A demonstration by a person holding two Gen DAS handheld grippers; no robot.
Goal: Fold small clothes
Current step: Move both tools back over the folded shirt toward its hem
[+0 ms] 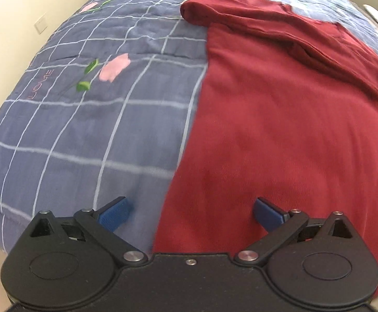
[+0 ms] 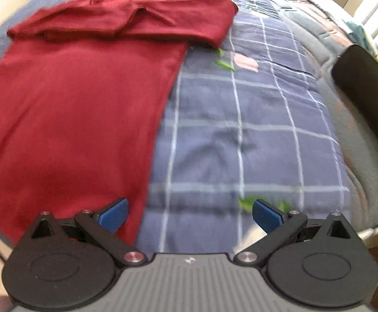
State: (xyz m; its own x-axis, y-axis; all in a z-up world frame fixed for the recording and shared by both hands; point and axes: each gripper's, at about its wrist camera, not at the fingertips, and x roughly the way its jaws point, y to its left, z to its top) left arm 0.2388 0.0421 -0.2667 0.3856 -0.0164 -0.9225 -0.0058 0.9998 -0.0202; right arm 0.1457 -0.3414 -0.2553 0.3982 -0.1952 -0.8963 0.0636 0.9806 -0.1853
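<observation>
A dark red shirt (image 1: 280,130) lies flat on a blue checked quilt (image 1: 71,130), its top part with the sleeves folded over at the far end. My left gripper (image 1: 193,213) is open and empty, straddling the shirt's left edge near its bottom hem. In the right wrist view the same shirt (image 2: 71,104) fills the left half. My right gripper (image 2: 190,214) is open and empty, its left finger over the shirt's right edge near the hem and its right finger over the quilt (image 2: 241,130).
The quilt covers a bed with pink flower and green leaf prints (image 1: 113,67). A cream wall with a switch plate (image 1: 40,23) lies to the left. A dark object (image 2: 366,88) and a grey padded cover (image 2: 366,171) lie at the bed's right side.
</observation>
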